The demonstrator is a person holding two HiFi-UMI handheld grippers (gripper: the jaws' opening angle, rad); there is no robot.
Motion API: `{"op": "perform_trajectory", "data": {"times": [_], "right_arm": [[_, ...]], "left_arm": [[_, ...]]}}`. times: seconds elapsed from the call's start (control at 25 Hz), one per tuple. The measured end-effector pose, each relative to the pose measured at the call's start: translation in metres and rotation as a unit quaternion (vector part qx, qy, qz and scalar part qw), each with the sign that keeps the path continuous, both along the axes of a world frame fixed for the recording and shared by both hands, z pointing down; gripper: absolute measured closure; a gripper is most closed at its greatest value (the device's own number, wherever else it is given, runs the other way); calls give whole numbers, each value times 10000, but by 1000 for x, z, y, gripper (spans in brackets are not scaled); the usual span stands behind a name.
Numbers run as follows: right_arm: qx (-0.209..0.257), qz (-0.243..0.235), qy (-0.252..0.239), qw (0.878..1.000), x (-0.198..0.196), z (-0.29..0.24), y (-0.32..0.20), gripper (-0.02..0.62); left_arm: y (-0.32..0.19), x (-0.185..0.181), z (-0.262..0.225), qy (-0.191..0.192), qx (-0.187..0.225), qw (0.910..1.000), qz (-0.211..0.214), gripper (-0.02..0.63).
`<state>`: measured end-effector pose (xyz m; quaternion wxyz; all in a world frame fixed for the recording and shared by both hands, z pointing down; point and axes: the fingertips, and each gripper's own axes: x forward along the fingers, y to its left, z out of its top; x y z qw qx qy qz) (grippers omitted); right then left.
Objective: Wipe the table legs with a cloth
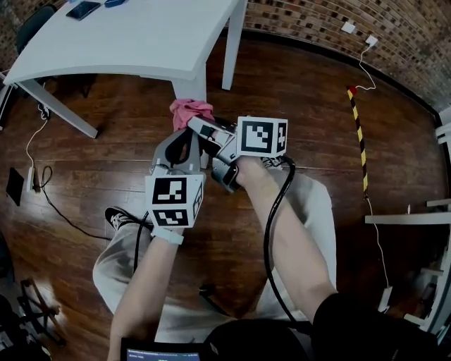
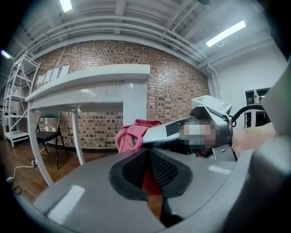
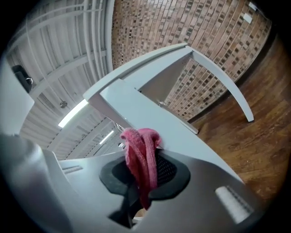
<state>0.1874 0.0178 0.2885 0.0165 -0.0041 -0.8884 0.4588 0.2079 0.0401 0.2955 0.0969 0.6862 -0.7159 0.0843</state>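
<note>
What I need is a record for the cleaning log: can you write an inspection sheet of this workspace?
Surface: white table, two small dark items at its far edge.
Job's things: pink cloth at the near table leg.
Clutter: small black box on the wooden floor.
Grippers: right hand-held gripper shut on the cloth; left hand-held gripper nearly shut, something red between its pads, grip unclear.
Cables: black cable, white cable, both on the floor.
Surroundings: brick wall.

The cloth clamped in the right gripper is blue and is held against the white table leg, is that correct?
Not quite: the cloth is pink, not blue, as the right gripper view shows. It is indeed clamped in the right gripper and held against the white table leg.
</note>
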Motion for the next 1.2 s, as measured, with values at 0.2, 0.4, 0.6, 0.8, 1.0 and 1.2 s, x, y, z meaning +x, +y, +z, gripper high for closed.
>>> {"op": "perform_trajectory", "data": {"times": [0.2,0.4,0.6,0.8,1.0,1.2], "right_arm": [[-226,117,493,9985,-1,51,-1,546],[-501,106,951,9942,-8,105,-2,546],[-805,162,1149,9900,-12,160,-5,546],[-1151,312,1376,9833,-10,226,-1,545],[-1370,459,1820,9726,-12,290,2,545],[-1539,424,2159,9633,-11,345,5,543]], "left_arm": [[0,-2,48,118,-433,9990,78,606],[-2,-10,100,261,-821,9963,33,606],[-5,-14,154,447,-1031,9936,62,606],[0,-11,221,579,-1518,9865,202,606],[4,-13,279,581,-1934,9784,441,606],[8,-14,330,727,-2248,9699,596,606]]}}
